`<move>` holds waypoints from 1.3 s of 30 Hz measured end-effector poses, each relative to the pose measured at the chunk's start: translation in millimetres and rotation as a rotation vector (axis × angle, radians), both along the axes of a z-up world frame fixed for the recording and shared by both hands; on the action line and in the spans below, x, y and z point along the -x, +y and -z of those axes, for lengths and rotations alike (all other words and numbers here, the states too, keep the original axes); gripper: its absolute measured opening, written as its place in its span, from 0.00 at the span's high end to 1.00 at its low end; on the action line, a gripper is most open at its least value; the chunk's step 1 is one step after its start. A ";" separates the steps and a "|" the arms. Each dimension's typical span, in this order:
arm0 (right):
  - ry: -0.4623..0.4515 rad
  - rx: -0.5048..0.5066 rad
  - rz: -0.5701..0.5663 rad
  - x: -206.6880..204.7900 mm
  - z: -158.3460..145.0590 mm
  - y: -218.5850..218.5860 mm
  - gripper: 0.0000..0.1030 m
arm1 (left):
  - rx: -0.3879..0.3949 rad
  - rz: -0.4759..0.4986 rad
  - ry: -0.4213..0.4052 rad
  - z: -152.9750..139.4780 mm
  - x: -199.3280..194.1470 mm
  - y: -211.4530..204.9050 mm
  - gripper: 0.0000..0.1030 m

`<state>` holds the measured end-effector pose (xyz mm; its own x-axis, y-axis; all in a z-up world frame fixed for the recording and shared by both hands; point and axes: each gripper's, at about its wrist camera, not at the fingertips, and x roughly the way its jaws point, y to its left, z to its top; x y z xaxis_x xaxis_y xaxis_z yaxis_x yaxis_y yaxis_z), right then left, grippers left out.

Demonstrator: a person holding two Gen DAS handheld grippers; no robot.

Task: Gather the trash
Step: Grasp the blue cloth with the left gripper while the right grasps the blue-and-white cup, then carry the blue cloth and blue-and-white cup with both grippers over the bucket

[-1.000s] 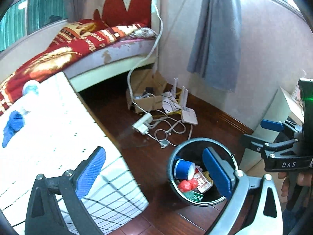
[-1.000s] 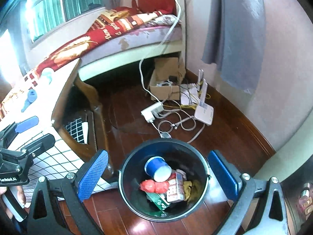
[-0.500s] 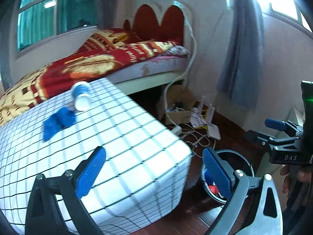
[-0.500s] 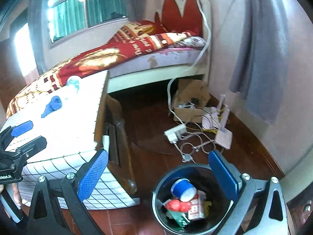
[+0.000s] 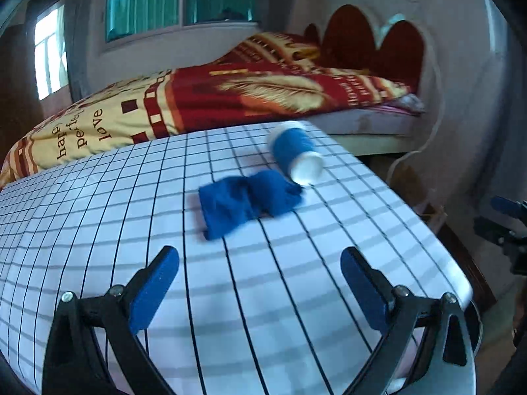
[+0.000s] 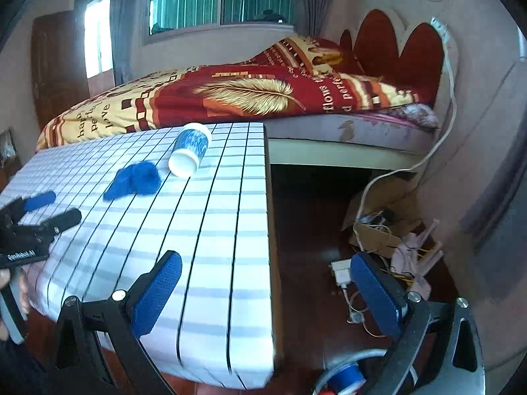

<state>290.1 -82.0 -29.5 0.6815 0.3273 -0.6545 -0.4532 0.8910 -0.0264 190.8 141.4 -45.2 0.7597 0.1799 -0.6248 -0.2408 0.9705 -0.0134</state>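
A blue paper cup (image 5: 294, 153) lies on its side on the white checked table (image 5: 98, 217), next to a crumpled blue scrap (image 5: 247, 199). My left gripper (image 5: 260, 283) is open and empty above the table, short of the scrap. In the right wrist view the cup (image 6: 190, 149) and the scrap (image 6: 135, 180) lie at the table's far part. My right gripper (image 6: 263, 293) is open and empty over the table's right edge. The trash bin (image 6: 349, 367) with a blue cup inside shows partly at the bottom. The left gripper (image 6: 42, 210) shows at the left.
A bed with a red and yellow blanket (image 6: 230, 95) stands behind the table. A cardboard box (image 6: 378, 227), cables and a power strip (image 6: 342, 273) lie on the dark wood floor to the right. The right gripper (image 5: 507, 223) shows at the right edge.
Both grippers rose and swung left from the bin toward the tabletop. The bin dropped almost out of view; the cup and scrap now lie closer ahead.
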 end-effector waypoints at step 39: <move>0.106 0.070 -0.223 -110.4 32.0 183.7 0.43 | 0.045 0.049 0.060 14.3 -79.1 70.9 0.60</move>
